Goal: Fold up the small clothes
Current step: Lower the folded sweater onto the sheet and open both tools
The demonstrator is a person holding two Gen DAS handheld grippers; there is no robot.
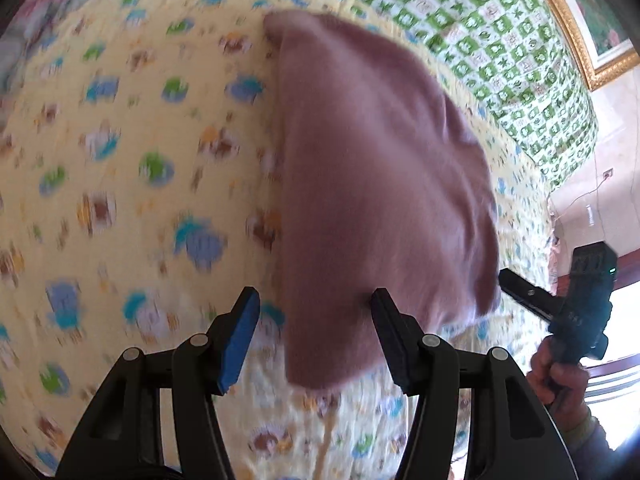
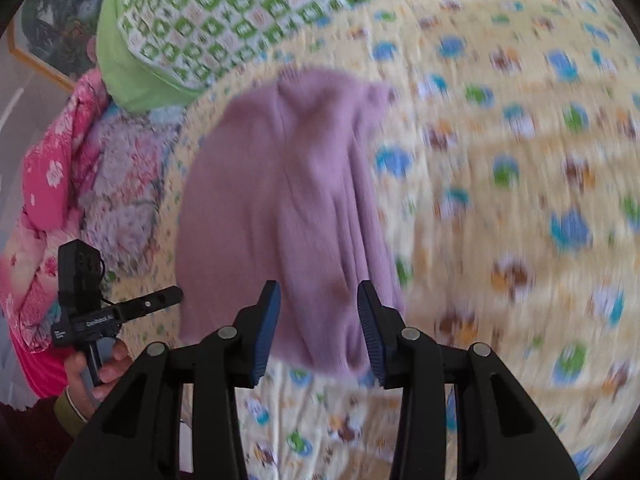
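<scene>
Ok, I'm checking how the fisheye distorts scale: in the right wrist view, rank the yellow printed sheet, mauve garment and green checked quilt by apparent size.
1. yellow printed sheet
2. mauve garment; nearness probably inflates it
3. green checked quilt

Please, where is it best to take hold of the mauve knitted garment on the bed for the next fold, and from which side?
Probably the near hem of the mauve knitted garment. It lies flat on the yellow sheet with that edge nearest both open grippers, so come from the near side, low, and pinch one corner with each gripper.

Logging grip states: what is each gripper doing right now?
Left gripper: open, holding nothing, above the mauve garment.
Right gripper: open, holding nothing.
</scene>
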